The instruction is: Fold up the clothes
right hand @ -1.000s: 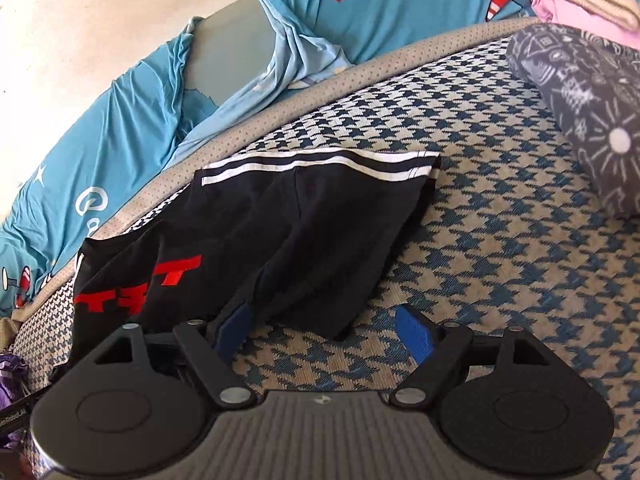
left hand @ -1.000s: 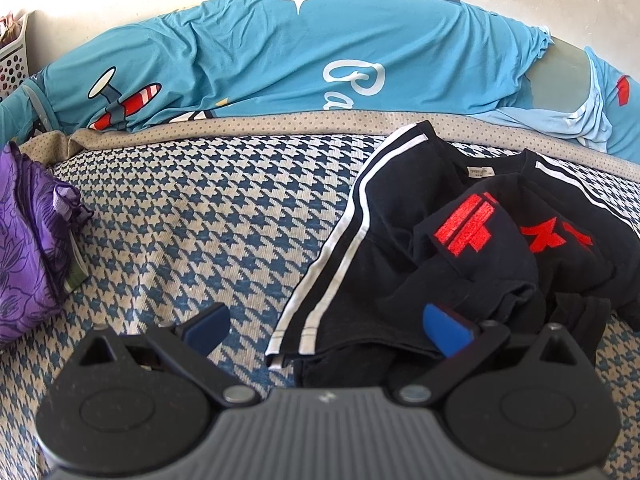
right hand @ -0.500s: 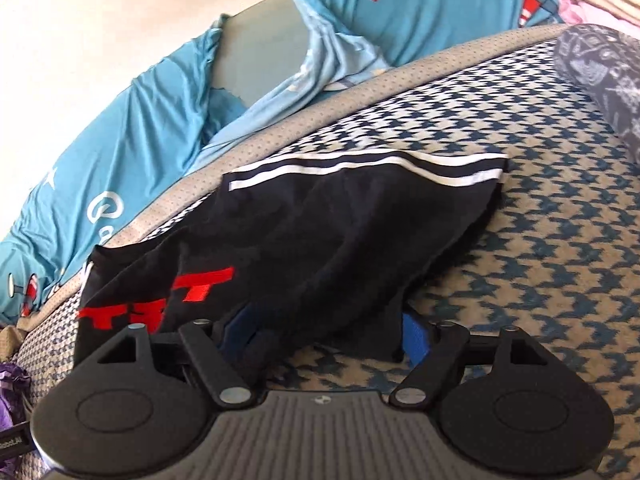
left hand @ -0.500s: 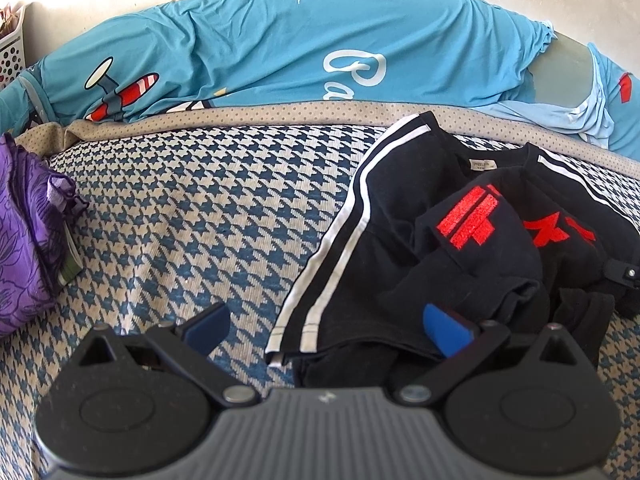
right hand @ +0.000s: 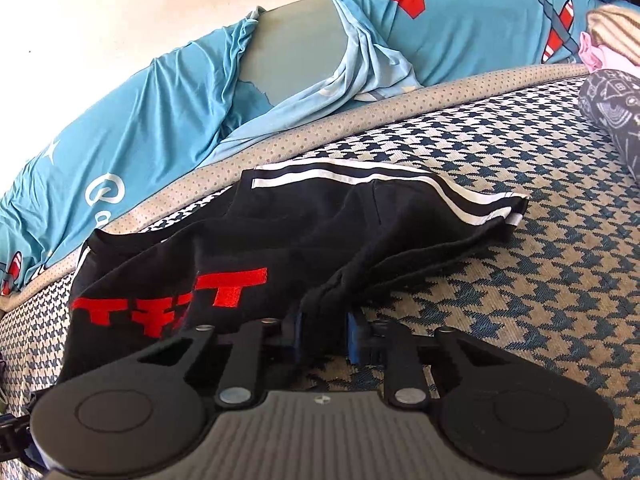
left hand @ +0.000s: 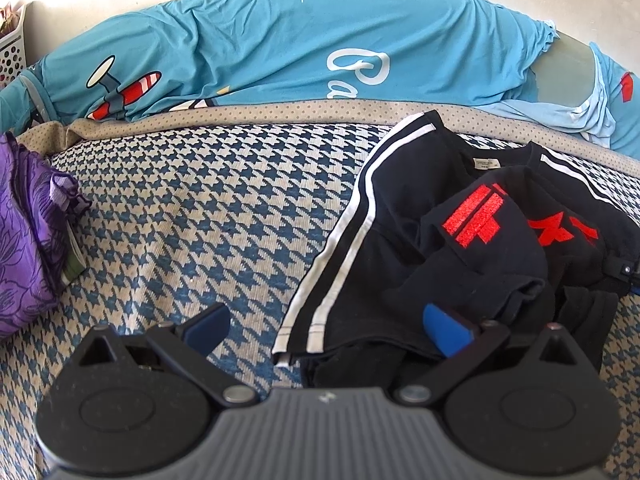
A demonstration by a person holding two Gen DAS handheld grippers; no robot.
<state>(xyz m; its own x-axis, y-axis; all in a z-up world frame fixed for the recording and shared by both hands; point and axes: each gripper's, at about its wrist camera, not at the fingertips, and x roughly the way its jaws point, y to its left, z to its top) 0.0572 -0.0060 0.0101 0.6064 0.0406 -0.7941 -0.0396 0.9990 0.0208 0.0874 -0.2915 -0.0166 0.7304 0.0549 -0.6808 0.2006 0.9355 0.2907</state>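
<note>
A blue-and-cream houndstooth bed cover (left hand: 192,216) stretches across the scene, edged at the back by a beige dotted border (left hand: 256,114). Behind it, a turquoise sheet (left hand: 248,40) printed with a white star, cursive lettering and striped aeroplanes drapes over a grey-green backing (right hand: 296,52). Crumpled purple fabric (left hand: 24,236) lies at the left, beside a white perforated basket (left hand: 12,52); a dark patterned pillow (right hand: 616,112) lies at the right.
</note>
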